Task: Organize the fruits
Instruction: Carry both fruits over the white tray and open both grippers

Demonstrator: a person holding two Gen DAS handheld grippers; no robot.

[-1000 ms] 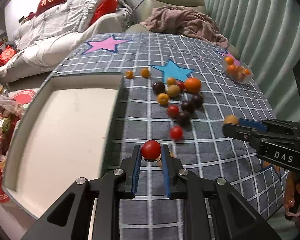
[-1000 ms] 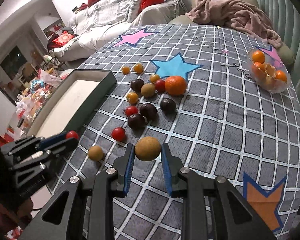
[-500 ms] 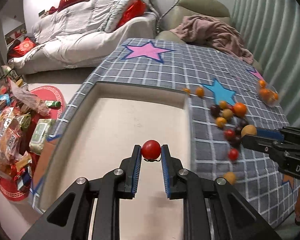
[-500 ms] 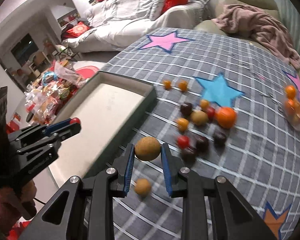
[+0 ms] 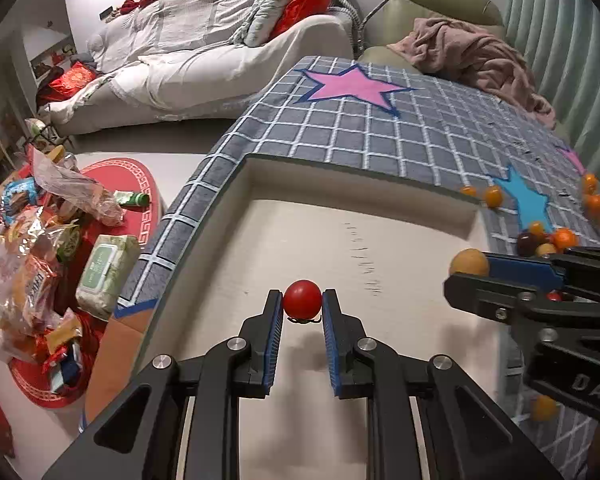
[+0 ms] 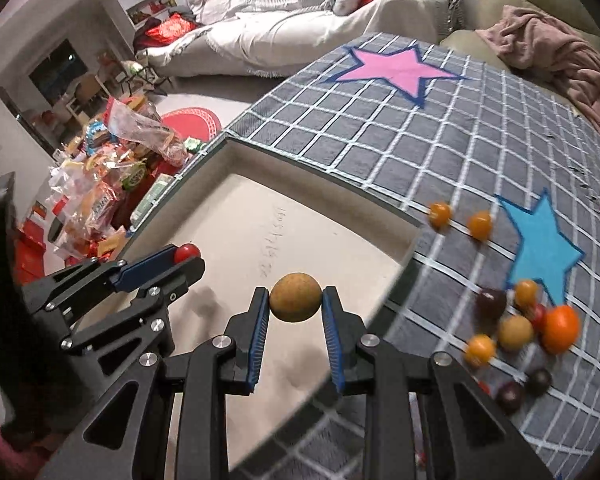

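Observation:
My left gripper (image 5: 301,305) is shut on a red cherry tomato (image 5: 302,299) and holds it above the pale floor of the shallow tray (image 5: 340,224). My right gripper (image 6: 295,303) is shut on a tan round fruit (image 6: 295,297) and holds it over the tray's right part (image 6: 300,216). The right gripper also shows in the left wrist view (image 5: 470,268), and the left gripper in the right wrist view (image 6: 186,258). Several loose fruits, among them an orange (image 6: 560,329) and dark plums (image 6: 491,302), lie on the grid-patterned cloth to the tray's right.
The table carries a grey grid cloth (image 5: 400,132) with pink and blue stars. A clear bowl of oranges (image 5: 596,200) stands at the far right. Snack bags and a wipes pack (image 5: 104,268) lie on the floor to the left. A sofa (image 5: 204,52) stands behind.
Both grippers have moved left from over the loose fruit to above the tray, each carrying its fruit. Their grips have not changed.

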